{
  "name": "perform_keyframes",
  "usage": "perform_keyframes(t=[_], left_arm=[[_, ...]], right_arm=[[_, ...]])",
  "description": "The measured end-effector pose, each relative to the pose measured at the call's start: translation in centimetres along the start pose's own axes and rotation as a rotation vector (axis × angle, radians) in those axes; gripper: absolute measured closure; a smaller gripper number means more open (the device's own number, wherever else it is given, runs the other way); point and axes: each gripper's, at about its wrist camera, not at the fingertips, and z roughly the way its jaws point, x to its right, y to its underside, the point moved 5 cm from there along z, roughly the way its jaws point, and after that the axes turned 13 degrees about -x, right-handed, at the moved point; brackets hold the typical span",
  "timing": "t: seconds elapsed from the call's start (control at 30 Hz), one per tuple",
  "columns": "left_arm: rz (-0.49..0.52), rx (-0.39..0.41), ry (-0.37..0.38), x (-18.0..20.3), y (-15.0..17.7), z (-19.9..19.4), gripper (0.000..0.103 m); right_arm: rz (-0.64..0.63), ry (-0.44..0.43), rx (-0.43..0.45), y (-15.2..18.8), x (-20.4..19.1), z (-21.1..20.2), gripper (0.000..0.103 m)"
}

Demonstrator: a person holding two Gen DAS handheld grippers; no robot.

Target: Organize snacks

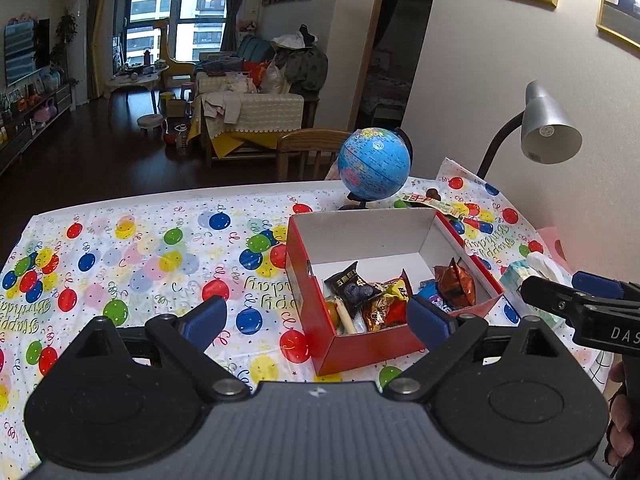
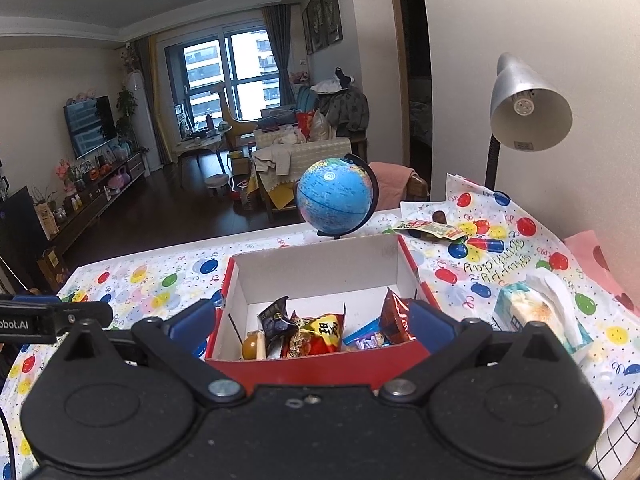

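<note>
The left wrist view is showing the right gripper (image 1: 560, 292) entering from the right edge beside the tissue pack (image 1: 532, 276), its finger spacing not determinable there, while the right wrist view is showing a pink sheet (image 2: 592, 256) at the table's far right. Both the left gripper (image 1: 320, 320) and the right gripper (image 2: 312, 324) are hovering level with fingers spread wide, gripping nothing. The red box (image 2: 312, 372) is sitting on the balloon-print tablecloth (image 1: 140, 248), holding wrapped snacks (image 2: 320, 332) clustered at its near end.

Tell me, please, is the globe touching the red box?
Cannot tell. In both wrist views the red box's far wall hides the base of the globe, so neither contact nor a gap shows.
</note>
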Motion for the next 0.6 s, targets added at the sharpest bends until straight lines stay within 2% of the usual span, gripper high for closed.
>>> perform_keyframes(t=[0.6], left_arm=[[0.014,0.0,0.014,0.66,-0.03,-0.25,0.006]], right_arm=[[0.004,0.001,0.003,0.03,-0.01,-0.09,0.0]])
